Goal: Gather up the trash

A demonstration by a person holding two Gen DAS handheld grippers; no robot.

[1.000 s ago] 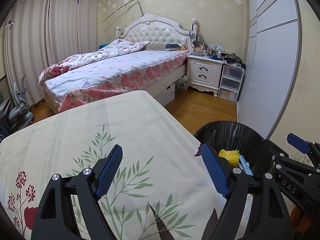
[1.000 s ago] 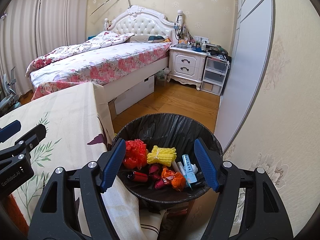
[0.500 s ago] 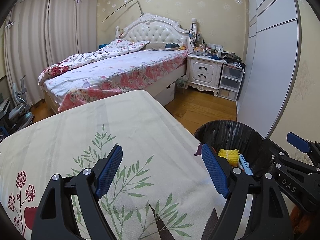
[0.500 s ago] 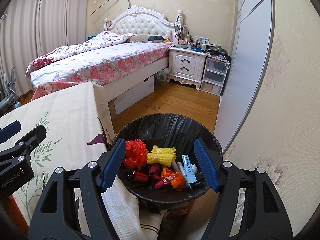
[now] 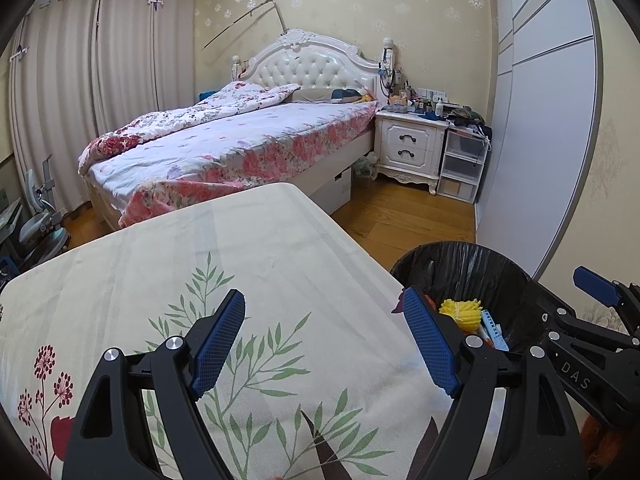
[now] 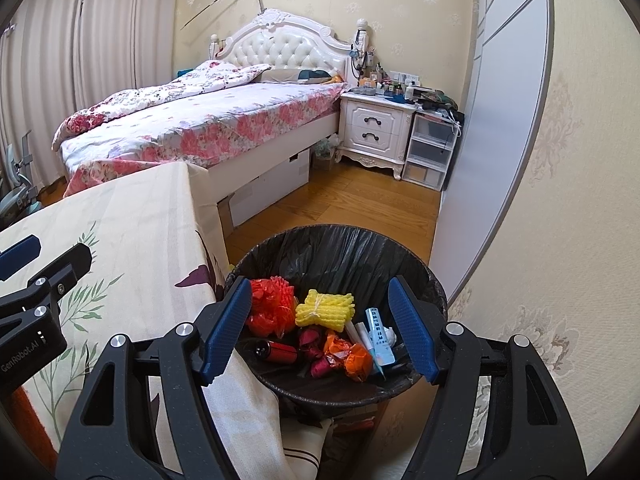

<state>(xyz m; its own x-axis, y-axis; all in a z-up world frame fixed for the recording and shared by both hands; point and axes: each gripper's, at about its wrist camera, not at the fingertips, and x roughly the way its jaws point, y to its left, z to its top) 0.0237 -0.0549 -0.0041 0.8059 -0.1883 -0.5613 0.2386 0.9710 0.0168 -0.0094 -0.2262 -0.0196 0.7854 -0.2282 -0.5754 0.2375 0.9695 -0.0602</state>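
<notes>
Both tongs empty, jaws wide: left tongs point(image 5: 324, 344) over bare leaf-print tabletop point(image 5: 192, 248), right tongs point(image 6: 320, 328) over the black-lined trash bin point(image 6: 434, 284). Trash sits inside: yellow foam net point(image 6: 325, 310), red mesh point(image 6: 270, 306), orange wrappers point(image 6: 348, 354). Collection judged done; the tabletop edge should be checked for any stray piece.

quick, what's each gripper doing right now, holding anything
left gripper: open, nothing between the jaws, over the tablecloth.
right gripper: open, empty, above the trash bin.
</notes>
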